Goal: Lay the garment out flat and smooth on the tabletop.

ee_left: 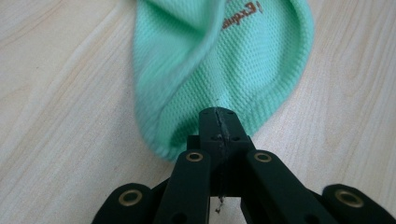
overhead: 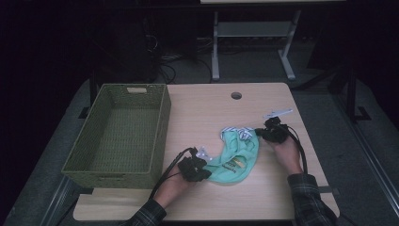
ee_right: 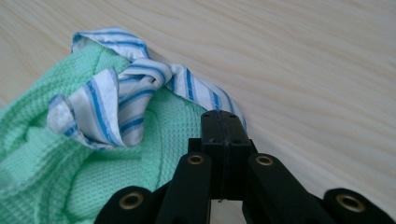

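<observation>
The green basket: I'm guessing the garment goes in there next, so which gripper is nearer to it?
Left. The left gripper sits just off the green basket's near right corner; the right gripper is farther right, across the garment.

Waffle-knit green cloth [overhead: 236, 157], pale wood table [overhead: 207, 108]

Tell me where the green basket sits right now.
In the high view the green basket sits at the left end of the table, left of the mint-green garment and just beside the left gripper.
</observation>
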